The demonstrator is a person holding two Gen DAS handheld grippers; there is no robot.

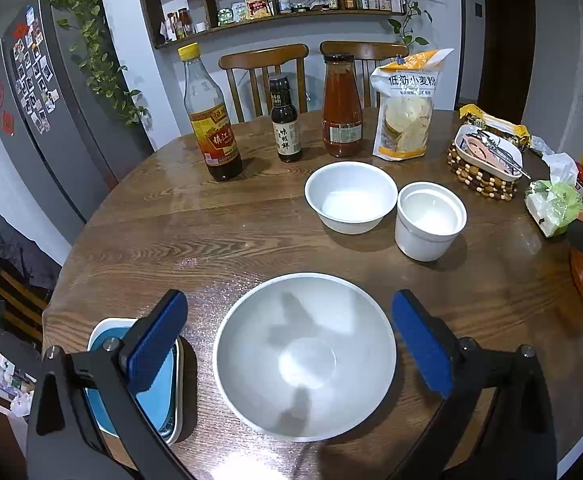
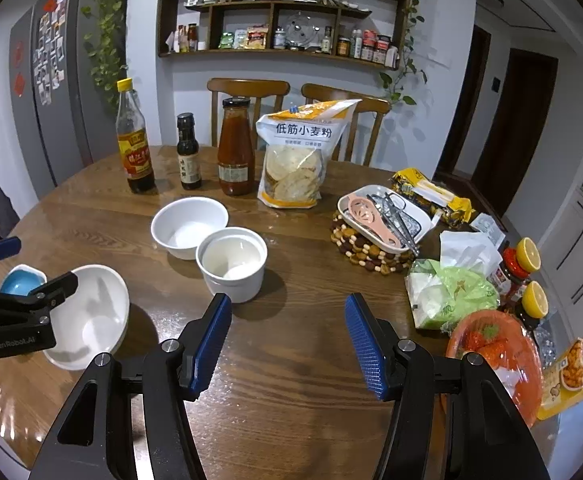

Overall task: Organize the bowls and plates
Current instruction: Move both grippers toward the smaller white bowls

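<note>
A large white bowl [image 1: 305, 356] [image 2: 87, 316] stands on the round wooden table [image 1: 211, 240], near its front edge. My left gripper [image 1: 291, 340] [image 2: 31, 266] hovers over it, open, its blue pads [image 1: 159, 340] wide of the rim on both sides and not touching. A blue square plate [image 1: 147, 400] [image 2: 21, 282] in a white one lies left of the bowl, partly hidden by the left finger. Farther back sit a smaller white bowl [image 1: 351, 196] [image 2: 189, 226] and a white ramekin [image 1: 429, 220] [image 2: 231, 262], side by side. My right gripper [image 2: 287, 344] is open over bare table, with nothing between its fingers.
Three sauce bottles [image 1: 287, 120] and a flour bag [image 1: 405, 108] line the table's far side, with two chairs behind. On the right are a beaded trivet holding a dish of utensils [image 2: 383, 220], a green bag [image 2: 451, 292], a wrapped orange plate [image 2: 495, 352] and lemon halves [image 2: 531, 276].
</note>
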